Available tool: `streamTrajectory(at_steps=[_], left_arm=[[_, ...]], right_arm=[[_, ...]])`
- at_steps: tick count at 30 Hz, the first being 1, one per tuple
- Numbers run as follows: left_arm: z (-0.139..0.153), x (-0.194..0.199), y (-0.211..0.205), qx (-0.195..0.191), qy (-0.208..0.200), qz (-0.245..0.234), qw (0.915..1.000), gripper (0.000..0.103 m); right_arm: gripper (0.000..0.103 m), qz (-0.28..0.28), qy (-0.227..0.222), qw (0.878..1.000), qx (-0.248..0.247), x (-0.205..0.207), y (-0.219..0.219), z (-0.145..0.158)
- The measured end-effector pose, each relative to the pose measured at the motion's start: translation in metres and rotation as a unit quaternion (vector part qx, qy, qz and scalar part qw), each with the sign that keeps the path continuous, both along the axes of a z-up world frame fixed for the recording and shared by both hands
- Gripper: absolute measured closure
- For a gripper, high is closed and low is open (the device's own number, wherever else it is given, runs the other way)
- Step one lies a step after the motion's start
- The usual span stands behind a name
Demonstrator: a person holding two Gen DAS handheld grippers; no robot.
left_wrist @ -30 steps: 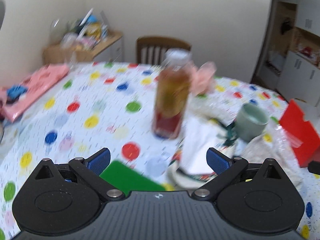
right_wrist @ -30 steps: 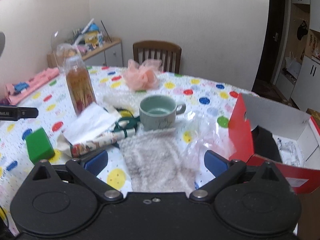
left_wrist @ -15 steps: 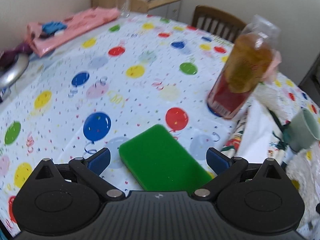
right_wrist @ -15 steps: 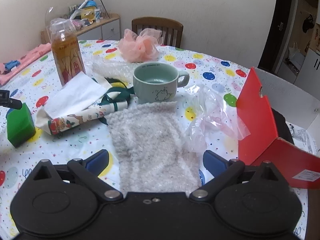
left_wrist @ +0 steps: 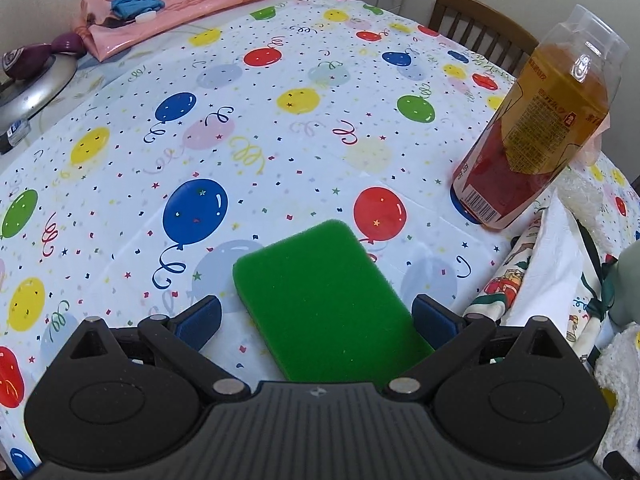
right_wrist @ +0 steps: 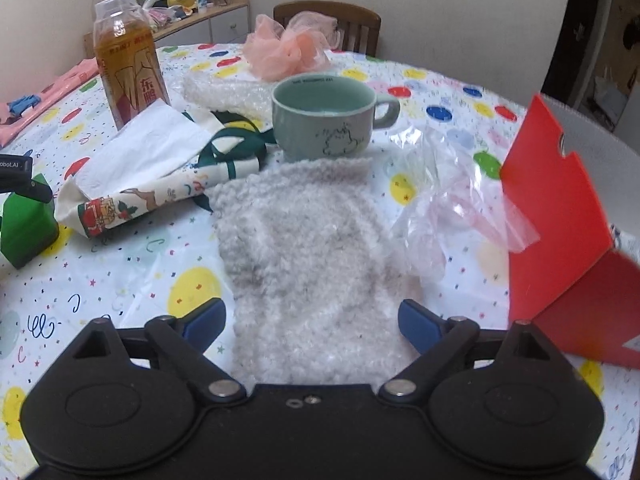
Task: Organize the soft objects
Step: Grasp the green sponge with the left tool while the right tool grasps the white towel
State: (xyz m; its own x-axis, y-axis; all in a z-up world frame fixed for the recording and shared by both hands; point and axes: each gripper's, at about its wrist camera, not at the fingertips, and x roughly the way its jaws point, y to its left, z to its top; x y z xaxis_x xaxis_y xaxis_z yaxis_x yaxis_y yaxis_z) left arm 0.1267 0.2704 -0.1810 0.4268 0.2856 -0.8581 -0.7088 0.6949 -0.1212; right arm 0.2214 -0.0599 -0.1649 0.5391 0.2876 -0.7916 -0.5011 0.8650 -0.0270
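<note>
Soft objects lie under both our grippers. In the left wrist view the green sponge lies flat on the balloon tablecloth at lower centre, and our left gripper straddles its near end with the fingers spread; the right pad sits just beside the sponge's edge, the left pad stands clear of it. In the right wrist view the fluffy grey cloth runs up the middle of the frame from our right gripper to the foot of the green mug, which it seems to touch. The right jaws have just been closing around the cloth, yet the pads do not press it: they stand spread on either side of it.

We judge this to be the reach-and-grasp step, with nothing lifted so far. The red box at the right edge looks like a likely place for the soft things, though that is our guess. Next we need both pairs of fingers to close on what lies between them. The sponge should compress and hold easily; the cloth may bunch, so we should pinch it low and lift it away from the mug. The tea bottle stands upright at the right of the left wrist view, near enough to avoid.
</note>
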Motion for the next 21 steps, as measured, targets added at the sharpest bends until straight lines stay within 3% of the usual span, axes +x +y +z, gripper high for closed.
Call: streamTrajectory(at_steps=[7, 21], left_arm=[[0.0, 0.0, -0.001, -0.01, -0.012, 0.0, 0.9999, 0.014], [0.002, -0.007, 0.002, -0.015, -0.024, -0.004, 0.9996, 0.02]], right_arm=[[0.037, 0.004, 0.01, 1.0, -0.016, -0.005, 0.0, -0.008], [0.083, -0.011, -0.006, 1.0, -0.024, -0.012, -0.005, 0.001]])
